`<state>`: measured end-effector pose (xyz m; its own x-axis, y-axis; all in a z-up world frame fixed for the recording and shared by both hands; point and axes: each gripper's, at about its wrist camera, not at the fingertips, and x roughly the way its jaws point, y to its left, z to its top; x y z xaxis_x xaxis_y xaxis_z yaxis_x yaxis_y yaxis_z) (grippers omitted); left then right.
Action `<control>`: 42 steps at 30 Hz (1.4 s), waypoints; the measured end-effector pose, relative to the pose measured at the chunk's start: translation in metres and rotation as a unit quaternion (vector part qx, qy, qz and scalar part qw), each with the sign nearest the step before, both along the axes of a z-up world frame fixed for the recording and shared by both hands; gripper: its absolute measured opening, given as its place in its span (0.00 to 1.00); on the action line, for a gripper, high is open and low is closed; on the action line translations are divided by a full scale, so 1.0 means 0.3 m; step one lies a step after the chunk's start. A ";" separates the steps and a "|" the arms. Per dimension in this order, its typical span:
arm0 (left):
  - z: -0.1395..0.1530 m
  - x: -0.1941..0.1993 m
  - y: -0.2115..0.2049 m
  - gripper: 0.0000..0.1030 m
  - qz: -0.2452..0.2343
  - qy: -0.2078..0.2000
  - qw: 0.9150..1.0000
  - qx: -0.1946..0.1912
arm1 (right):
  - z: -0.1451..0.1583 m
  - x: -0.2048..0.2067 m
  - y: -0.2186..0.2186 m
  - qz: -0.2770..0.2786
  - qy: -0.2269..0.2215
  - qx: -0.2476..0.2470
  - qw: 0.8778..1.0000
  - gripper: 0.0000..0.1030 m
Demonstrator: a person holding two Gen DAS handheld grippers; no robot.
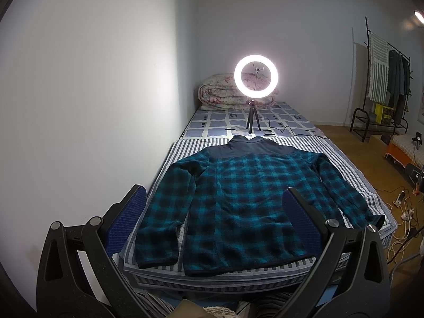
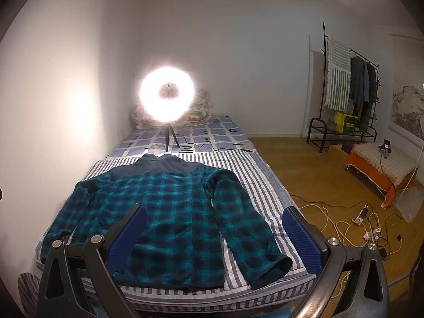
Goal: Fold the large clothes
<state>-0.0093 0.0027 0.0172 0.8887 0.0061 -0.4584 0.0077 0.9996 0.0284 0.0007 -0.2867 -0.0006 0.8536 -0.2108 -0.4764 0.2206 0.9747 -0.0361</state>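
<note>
Against a plain white wall runs a long bed [image 1: 352, 175] covered with a blue-and-white striped sheet, and on it, near the foot end closest to the cameras, lies the task's thing: a teal-and-black checked fleece jacket with a plain navy yoke and collar [image 1: 230, 198]. It is spread flat, collar toward the far end and hem toward the viewer, both sleeves angled down beside the body, a layout that seems meant to give clear access to sleeves and hem for folding. Its thick fabric looks soft and fuzzy, so I judge it will fold in soft bulky layers, not sharp creases. The left gripper [image 1: 214, 225] and right gripper [image 2: 214, 238] both hover above the hem, jaws spread wide and empty, their blue pads textured like waffle. Beyond the collar a glowing ring light on a small black tripod [image 1: 255, 79] stands on the bed, in front of a rolled floral quilt [image 1: 217, 95]. To the right, a black metal clothes rack [image 2: 344, 87] stands on the wooden floor.
</note>
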 end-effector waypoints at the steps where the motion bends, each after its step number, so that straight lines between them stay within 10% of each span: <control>1: 0.000 0.003 0.003 1.00 0.001 0.000 1.000 0.000 | 0.001 0.003 0.003 0.000 0.000 -0.001 1.000 1.00; 27: -0.223 0.060 0.185 0.99 0.072 0.033 0.996 0.040 | 0.017 0.254 0.158 0.095 -0.026 0.006 0.995 1.00; 42: -0.477 0.073 0.391 0.59 0.102 0.134 0.986 -0.005 | -0.125 0.715 0.633 0.341 0.078 0.076 0.934 0.85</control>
